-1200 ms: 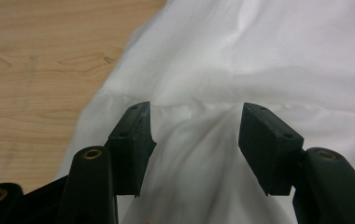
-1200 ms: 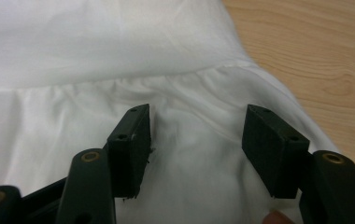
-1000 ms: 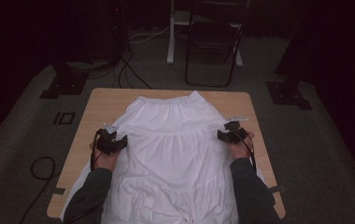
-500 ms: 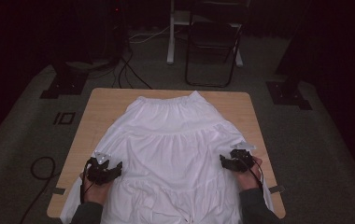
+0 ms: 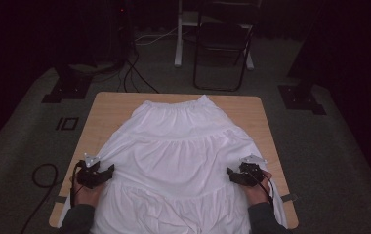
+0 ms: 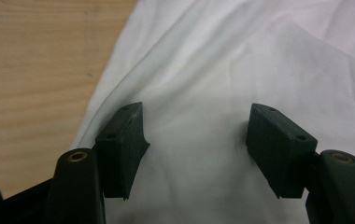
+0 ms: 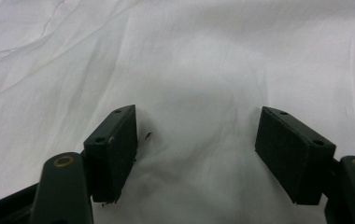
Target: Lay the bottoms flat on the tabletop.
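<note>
A white tiered skirt (image 5: 183, 146) lies flat on the wooden table (image 5: 115, 105), waistband at the far end and hem toward me. My left gripper (image 5: 108, 171) sits at the skirt's left edge by the lower tier. Its jaws (image 6: 196, 126) have just been opening and stand apart over the cloth (image 6: 213, 56), gripping nothing. My right gripper (image 5: 230, 173) sits at the skirt's right side at the same height. Its jaws (image 7: 196, 130) have also just been opening, and only smooth cloth (image 7: 189, 56) lies under the gap.
Bare table wood (image 6: 26, 70) shows left of the skirt's edge. A black folding chair (image 5: 222, 48) stands on the carpet beyond the table. Dark stand bases (image 5: 69, 83) (image 5: 300, 97) flank it, and a cable (image 5: 42, 175) loops on the floor at the left.
Both hands have slid along the skirt's sides toward the near end of the table, from the middle tier down to the lower one. The skirt itself lies as before.
</note>
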Available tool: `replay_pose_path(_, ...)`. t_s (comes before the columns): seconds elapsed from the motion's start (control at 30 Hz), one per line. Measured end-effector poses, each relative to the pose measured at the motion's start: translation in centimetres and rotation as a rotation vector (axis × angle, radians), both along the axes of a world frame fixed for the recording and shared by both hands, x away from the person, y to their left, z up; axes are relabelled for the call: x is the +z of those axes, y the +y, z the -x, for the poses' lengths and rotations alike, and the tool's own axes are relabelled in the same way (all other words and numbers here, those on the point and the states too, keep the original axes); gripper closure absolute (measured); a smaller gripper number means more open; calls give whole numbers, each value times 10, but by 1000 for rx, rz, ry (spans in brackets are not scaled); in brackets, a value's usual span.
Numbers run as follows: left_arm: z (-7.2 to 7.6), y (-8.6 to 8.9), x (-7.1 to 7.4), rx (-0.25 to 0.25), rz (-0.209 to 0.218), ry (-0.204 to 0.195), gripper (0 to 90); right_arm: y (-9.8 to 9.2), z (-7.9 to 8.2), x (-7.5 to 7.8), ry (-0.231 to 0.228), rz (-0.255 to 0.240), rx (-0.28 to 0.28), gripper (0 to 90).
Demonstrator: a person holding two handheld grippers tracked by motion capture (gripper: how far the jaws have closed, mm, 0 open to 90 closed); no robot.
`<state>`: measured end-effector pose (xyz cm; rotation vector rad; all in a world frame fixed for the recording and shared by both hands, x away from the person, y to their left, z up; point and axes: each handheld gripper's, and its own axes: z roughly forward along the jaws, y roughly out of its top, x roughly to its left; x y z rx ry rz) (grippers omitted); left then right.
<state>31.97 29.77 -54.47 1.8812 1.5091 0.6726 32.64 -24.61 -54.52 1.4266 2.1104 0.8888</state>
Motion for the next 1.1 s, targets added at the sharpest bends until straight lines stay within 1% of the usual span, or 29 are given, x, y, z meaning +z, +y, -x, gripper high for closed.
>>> replay_pose_path(0.07, -4, 6, 0, 7, -1, 1, 383, 0, 0, 0, 1, 2, 0, 290)
replay_pose_path(0.13, -5, 6, 0, 10, 2, 0, 389, 0, 0, 0, 1, 3, 3, 291)
replay_pose_path(0.2, -2, 3, 0, 21, -11, -3, 388, 0, 1, 1, 4, 9, 4, 310)
replay_pose_path(0.23, -1, 2, 1, 29, -11, 3, 388, 0, 2, 3, -4, 15, 6, 318)
replay_pose_path(0.27, 2, 0, 2, 48, -12, 14, 388, 0, 3, 4, -9, 16, 4, 320)
replay_pose_path(0.3, 5, -2, 4, 49, -18, 17, 391, -2, 5, 7, -16, 10, 0, 325)
replay_pose_path(0.33, 10, -5, 6, 36, -29, 13, 391, -3, 7, 9, -24, 6, -4, 328)
replay_pose_path(0.4, 21, -10, 13, 14, -71, 3, 391, -8, 11, 14, -33, -4, -11, 330)
replay_pose_path(0.47, 31, -12, 18, 1, -90, -5, 391, -13, 15, 18, -42, -8, -18, 334)
replay_pose_path(0.53, 41, -10, 21, 5, -100, -7, 401, -17, 21, 22, -50, -5, -15, 349)
replay_pose_path(0.63, 55, -5, 21, 19, -83, 5, 409, -25, 31, 27, -64, 16, -22, 407)
replay_pose_path(0.67, 59, -3, 19, 24, -76, 16, 409, -28, 35, 28, -67, 26, -26, 430)
replay_pose_path(0.73, 67, 0, 13, 35, -50, 46, 409, -36, 42, 30, -71, 40, -37, 513)
replay_pose_path(0.77, 70, 2, 12, 41, -43, 56, 409, -42, 47, 31, -76, 45, -48, 551)
replay_pose_path(0.8, 70, 2, 12, 41, -43, 56, 410, -42, 47, 31, -76, 45, -48, 551)
replay_pose_path(0.83, 76, 6, 9, 55, -10, 67, 413, -51, 54, 34, -84, 47, -69, 610)
replay_pose_path(0.87, 78, 7, 10, 67, 6, 69, 414, -55, 56, 35, -86, 44, -81, 627)
replay_pose_path(0.9, 80, 9, 12, 75, 18, 61, 416, -60, 59, 36, -87, 43, -95, 643)
replay_pose_path(0.93, 80, 9, 12, 75, 18, 61, 417, -60, 59, 36, -87, 43, -95, 643)
replay_pose_path(0.97, 84, 10, 14, 74, 46, 54, 417, -72, 65, 38, -89, 39, -130, 668)
replay_pose_path(1.0, 85, 9, 13, 69, 48, 54, 417, -76, 67, 39, -88, 37, -143, 679)
replay_pose_path(1.1, 86, 4, 13, 39, 33, 59, 416, -90, 73, 38, -76, 37, -185, 703)
